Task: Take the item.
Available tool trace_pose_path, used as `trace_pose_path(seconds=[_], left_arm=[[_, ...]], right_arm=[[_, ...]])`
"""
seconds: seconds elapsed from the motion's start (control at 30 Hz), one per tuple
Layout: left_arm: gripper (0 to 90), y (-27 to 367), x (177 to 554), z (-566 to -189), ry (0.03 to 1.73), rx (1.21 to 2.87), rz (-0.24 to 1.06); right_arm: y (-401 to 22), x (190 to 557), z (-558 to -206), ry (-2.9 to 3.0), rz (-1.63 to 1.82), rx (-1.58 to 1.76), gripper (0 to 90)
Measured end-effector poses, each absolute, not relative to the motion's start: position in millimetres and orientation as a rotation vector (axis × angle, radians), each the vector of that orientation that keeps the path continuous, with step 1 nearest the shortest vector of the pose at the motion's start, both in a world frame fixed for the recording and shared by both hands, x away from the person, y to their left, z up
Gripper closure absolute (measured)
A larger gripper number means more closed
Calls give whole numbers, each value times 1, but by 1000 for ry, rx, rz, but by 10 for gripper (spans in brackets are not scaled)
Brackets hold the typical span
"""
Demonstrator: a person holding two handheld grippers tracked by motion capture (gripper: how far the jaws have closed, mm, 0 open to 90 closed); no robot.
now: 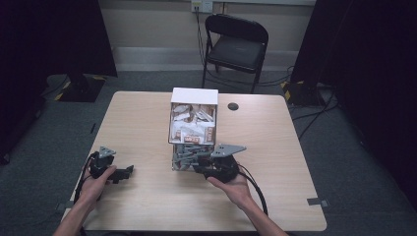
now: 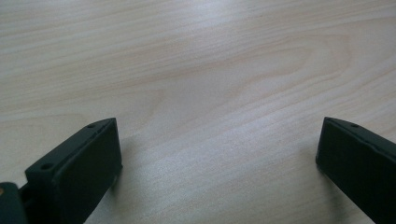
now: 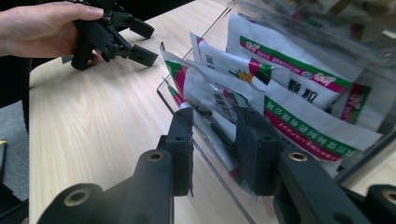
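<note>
A clear box [image 1: 194, 97] with a white top stands mid-table, its upper tier packed with brown-and-white sachets [image 1: 193, 125]. Green, red and white sachets [image 3: 299, 88] fill the lower tier [image 1: 188, 156]. My right gripper [image 1: 196, 165] reaches into that lower tier from the front. In the right gripper view its jaws [image 3: 215, 116] stand narrowly apart: the left one is outside the clear wall [image 3: 205, 156] and the right one among the sachets. A sachet edge lies between them, with no visible squeeze. My left gripper [image 1: 127, 173] rests on the table at the left, open and empty [image 2: 217, 126], and it shows far off [image 3: 144, 42].
The wooden table [image 1: 147, 206] has a small black round disc [image 1: 233, 106] behind the box on the right. A black folding chair [image 1: 236, 44] stands beyond the far edge. Dark curtains and cables flank the table on both sides.
</note>
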State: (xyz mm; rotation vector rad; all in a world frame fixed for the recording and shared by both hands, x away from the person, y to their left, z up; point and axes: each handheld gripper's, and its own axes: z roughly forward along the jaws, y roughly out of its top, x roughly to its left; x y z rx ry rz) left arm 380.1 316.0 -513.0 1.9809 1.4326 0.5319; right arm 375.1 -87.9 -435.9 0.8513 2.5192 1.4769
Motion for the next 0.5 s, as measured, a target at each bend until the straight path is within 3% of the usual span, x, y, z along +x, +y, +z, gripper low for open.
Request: trace_pose_path(seconds=[0.5], left_arm=[[0,316,380,-513,1433,1981,532]], right_arm=[[-83,378,-443,2544,1464,836,732]])
